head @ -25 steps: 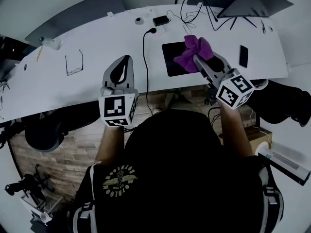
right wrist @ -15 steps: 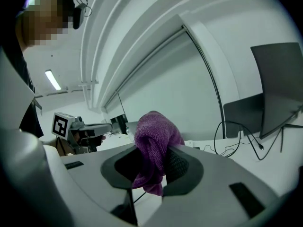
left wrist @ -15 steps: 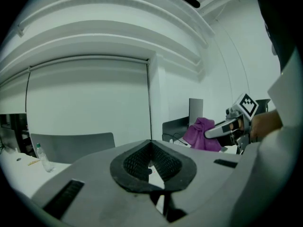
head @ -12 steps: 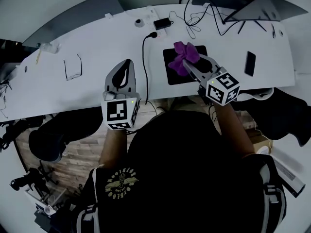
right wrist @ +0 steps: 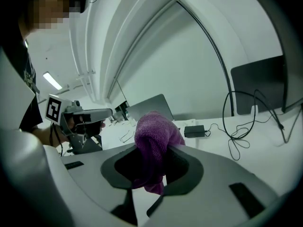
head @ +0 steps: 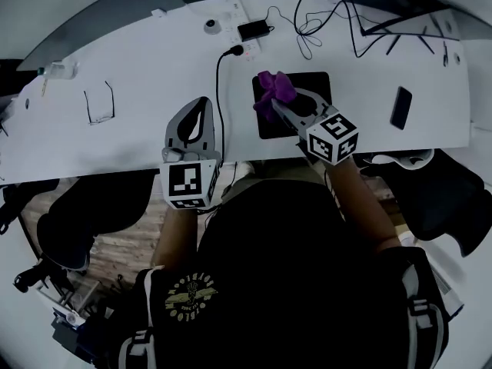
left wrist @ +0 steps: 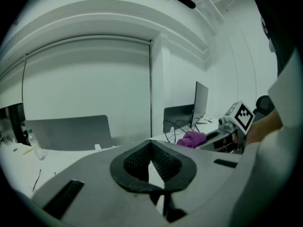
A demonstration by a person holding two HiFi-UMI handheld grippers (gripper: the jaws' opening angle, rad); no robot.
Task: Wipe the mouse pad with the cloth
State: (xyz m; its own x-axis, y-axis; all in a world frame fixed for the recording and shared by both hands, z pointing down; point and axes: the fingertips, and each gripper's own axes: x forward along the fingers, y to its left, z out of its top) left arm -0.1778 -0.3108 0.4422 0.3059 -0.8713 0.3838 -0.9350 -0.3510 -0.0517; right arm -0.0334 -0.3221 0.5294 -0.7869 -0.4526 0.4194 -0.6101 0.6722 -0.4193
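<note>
A black mouse pad lies on the white desk near its front edge. A purple cloth is bunched over the pad's left part, and my right gripper is shut on it. From the left gripper view the cloth shows at right, in front of the right gripper. My left gripper hovers over the desk's front edge, left of the pad, jaws closed together with nothing between them.
A black cable runs from a plug near a power adapter down over the desk edge between the grippers. Glasses lie at left, a phone at right, tangled wires and a laptop behind.
My right gripper has carried the purple cloth leftward, from the pad's right part to its left part. The left gripper has stayed about where it was.
</note>
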